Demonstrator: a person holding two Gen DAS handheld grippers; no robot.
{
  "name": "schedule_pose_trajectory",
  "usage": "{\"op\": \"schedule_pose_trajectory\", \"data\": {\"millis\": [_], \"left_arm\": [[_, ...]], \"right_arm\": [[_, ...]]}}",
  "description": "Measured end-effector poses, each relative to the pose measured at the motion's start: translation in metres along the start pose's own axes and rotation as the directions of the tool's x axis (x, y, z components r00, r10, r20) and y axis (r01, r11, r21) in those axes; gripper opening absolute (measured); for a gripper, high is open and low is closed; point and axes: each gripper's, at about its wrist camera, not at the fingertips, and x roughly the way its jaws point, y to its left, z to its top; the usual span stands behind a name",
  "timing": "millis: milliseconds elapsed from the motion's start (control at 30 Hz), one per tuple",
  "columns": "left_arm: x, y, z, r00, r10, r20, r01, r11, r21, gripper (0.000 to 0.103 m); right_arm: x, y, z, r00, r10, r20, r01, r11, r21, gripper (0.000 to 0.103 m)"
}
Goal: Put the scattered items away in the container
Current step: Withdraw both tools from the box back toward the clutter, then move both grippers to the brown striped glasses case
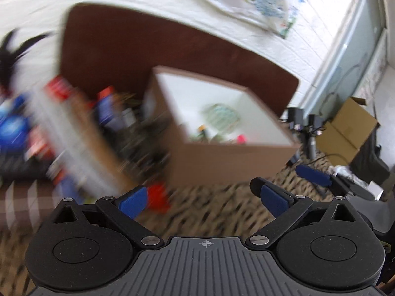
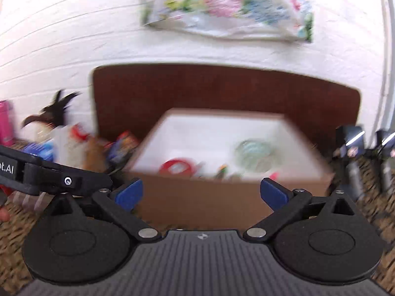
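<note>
Cardboard box (image 1: 229,157) with a white inside stands open-topped on a mottled brown woven surface (image 1: 222,212), in front of a dark brown board (image 1: 138,56) that leans at a white brick wall (image 2: 61,37). Both views are smeared, so small things are hard to name. Inside the box lie a pale green round item (image 2: 254,151), a red-rimmed round item (image 2: 176,166) and a small pink piece (image 1: 242,138), with other bits too blurred to tell. Left of the box sits a heap of scattered packages (image 1: 74,133) in red, blue and white, not in the box. The left gripper (image 1: 205,198) hangs just before the box's near wall, jaws spread wide with nothing between the blue pads (image 1: 133,202). The right gripper (image 2: 201,194) faces the same box, jaws likewise spread and empty; the left tool's black body crosses the lower left of that view. A flowered cloth (image 2: 227,7) hangs on the wall above, and another brown carton (image 1: 345,133) sits well off to the right.
</note>
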Motion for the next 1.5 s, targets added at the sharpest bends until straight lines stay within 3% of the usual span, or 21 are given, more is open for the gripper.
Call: {"op": "schedule_pose_trajectory", "data": {"millis": [167, 267, 467, 667, 1067, 1500], "left_arm": [[-0.044, 0.046, -0.057, 0.992, 0.126, -0.01, -0.126, 0.989, -0.079, 0.103], [-0.063, 0.067, -0.076, 0.983, 0.184, -0.006, -0.184, 0.978, -0.094, 0.103], [-0.076, 0.087, -0.097, 0.972, 0.234, -0.011, -0.234, 0.967, -0.102, 0.103], [-0.081, 0.089, -0.102, 0.966, 0.258, 0.009, -0.256, 0.964, -0.077, 0.103], [-0.084, 0.104, -0.105, 0.958, 0.286, -0.009, -0.285, 0.951, -0.12, 0.103], [-0.075, 0.106, -0.101, 0.954, 0.298, -0.028, -0.299, 0.948, -0.113, 0.103]], "right_arm": [[-0.003, 0.057, -0.048, 0.983, 0.14, -0.117, -0.132, 0.989, 0.069, 0.101], [-0.001, 0.091, -0.067, 0.968, 0.178, -0.175, -0.166, 0.983, 0.082, 0.101], [-0.008, 0.137, -0.089, 0.938, 0.241, -0.247, -0.228, 0.97, 0.081, 0.101], [-0.012, 0.158, -0.087, 0.936, 0.222, -0.272, -0.226, 0.974, 0.016, 0.101], [-0.007, 0.171, -0.087, 0.936, 0.173, -0.308, -0.183, 0.983, -0.005, 0.101], [0.001, 0.17, -0.089, 0.928, 0.175, -0.329, -0.18, 0.984, 0.014, 0.101]]}}
